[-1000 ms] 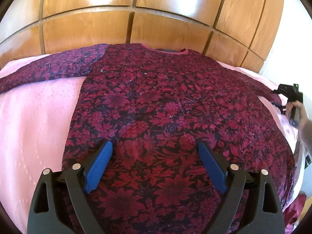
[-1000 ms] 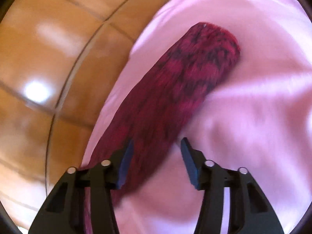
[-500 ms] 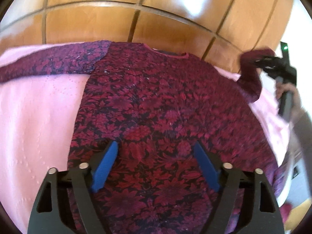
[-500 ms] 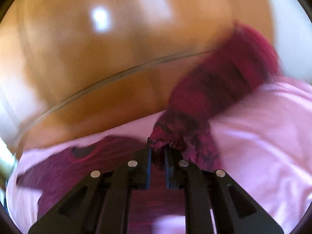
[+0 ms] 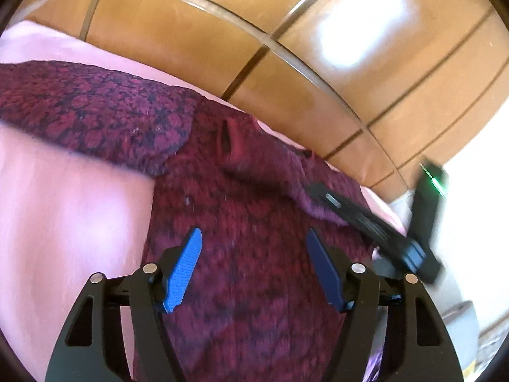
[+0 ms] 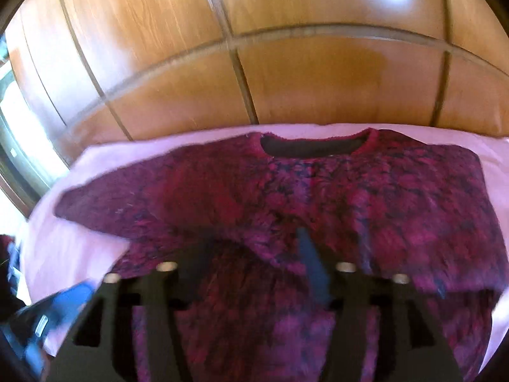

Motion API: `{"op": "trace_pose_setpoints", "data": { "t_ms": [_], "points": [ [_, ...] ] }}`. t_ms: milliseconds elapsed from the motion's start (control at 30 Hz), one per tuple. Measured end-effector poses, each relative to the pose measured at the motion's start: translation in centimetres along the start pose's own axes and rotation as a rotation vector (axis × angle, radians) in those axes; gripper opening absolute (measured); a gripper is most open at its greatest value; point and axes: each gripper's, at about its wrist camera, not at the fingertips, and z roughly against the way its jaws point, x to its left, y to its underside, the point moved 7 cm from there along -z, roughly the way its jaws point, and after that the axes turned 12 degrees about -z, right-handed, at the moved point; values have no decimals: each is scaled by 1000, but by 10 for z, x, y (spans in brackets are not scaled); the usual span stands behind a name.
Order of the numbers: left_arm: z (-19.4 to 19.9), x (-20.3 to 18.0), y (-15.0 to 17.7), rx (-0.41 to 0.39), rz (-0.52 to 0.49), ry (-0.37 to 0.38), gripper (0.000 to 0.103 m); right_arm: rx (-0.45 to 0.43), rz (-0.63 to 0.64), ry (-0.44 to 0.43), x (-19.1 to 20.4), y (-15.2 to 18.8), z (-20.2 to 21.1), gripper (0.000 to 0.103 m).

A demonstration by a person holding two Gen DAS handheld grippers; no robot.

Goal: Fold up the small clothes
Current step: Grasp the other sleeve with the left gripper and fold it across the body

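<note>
A dark red floral sweater lies flat on a pink bedspread, neck toward the wooden headboard. Its right sleeve is folded across the chest; the left sleeve stretches out to the left. My left gripper is open, with blue pads, hovering over the sweater's body. My right gripper is open over the folded sleeve and holds nothing. It also shows in the left wrist view, lying over the sleeve end.
A glossy wooden headboard runs along the far side of the bed. The bed's right edge and a pale floor show beyond the right gripper. My left gripper shows blurred at the lower left of the right wrist view.
The right gripper carried the right sleeve over the chest, then opened and let it go. The left gripper moved up toward the sweater's shoulders and tilted.
</note>
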Motion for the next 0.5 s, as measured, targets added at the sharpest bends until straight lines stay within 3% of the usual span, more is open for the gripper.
{"op": "trace_pose_setpoints", "data": {
  "t_ms": [100, 300, 433, 467, 500],
  "points": [
    [-19, 7, -21, 7, 41, 23, 67, -17, -47, -50, -7, 3, 33, 71],
    [-66, 10, -45, 63, 70, -2, 65, -75, -253, -68, -89, 19, 114, 75],
    [-97, 13, -57, 106, 95, -14, 29, -159, -394, -43, -143, 9, 146, 74],
    [-100, 13, -60, 106, 83, -31, 9, -174, -421, -45, -150, 4, 149, 71],
    [-100, 15, -61, 102, 77, -43, 9, -188, -439, -46, -156, -2, 150, 68]
  ]
}}
